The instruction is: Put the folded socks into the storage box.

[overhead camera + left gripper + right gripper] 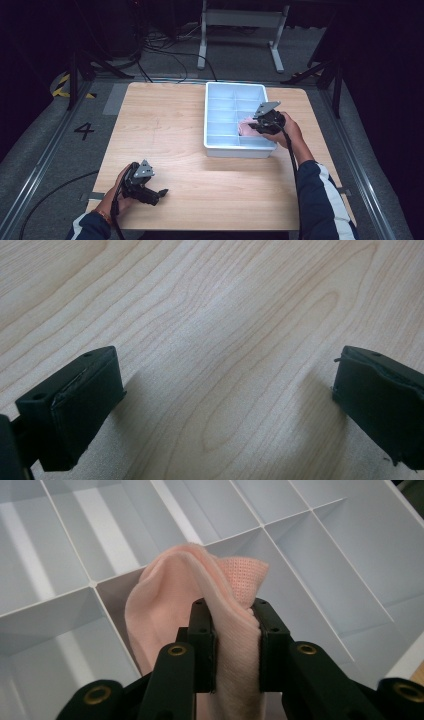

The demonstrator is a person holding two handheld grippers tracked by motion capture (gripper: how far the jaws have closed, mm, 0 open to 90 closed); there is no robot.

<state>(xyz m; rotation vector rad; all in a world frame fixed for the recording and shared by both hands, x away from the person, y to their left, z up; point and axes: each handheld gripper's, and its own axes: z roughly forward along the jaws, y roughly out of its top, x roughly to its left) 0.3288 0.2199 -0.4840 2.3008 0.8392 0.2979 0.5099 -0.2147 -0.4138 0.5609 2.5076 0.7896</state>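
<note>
A pale pink sock is pinched between the jaws of my right gripper, which is shut on it. The sock hangs over a compartment of a white divided tray. From the high view, the right gripper hovers over the tray's near right part, with the pink sock just left of it inside the tray. My left gripper rests low near the table's front left; its jaws stand wide apart over bare wood with nothing between them.
The light wooden table has bare wood left of the tray and in front of it. Dark floor, cables and a metal stand's legs lie beyond the far edge. A floor mark "4" sits at left.
</note>
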